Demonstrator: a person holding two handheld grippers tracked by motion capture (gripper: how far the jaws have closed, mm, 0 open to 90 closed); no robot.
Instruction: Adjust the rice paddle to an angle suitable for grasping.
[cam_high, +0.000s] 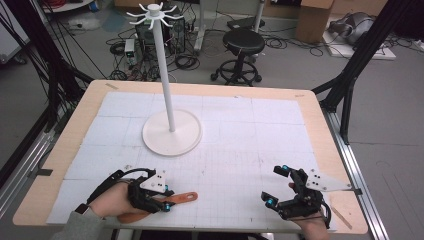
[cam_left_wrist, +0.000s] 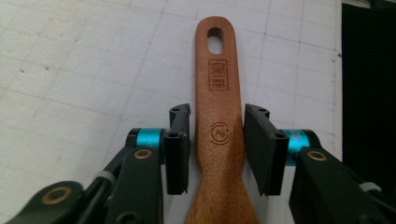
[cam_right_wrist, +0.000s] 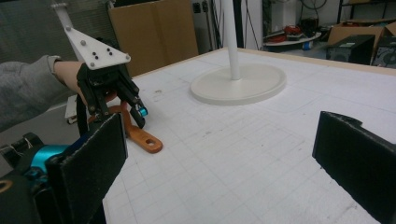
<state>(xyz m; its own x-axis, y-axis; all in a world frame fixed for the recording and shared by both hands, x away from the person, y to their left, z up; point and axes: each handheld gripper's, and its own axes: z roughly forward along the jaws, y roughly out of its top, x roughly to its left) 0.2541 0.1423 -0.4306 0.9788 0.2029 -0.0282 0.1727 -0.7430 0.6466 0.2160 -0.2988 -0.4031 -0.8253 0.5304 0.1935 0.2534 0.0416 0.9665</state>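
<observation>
Wooden spatula handle between left gripper jaws, seemingly just untouched.

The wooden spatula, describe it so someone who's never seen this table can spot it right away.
On the white gridded mat, look at the near left corner, in front of the white stand. The wooden spatula lies flat between the left gripper jaws: reddish brown, with a hanging hole in its handle.

white stand blocks table centre; room either side.
</observation>
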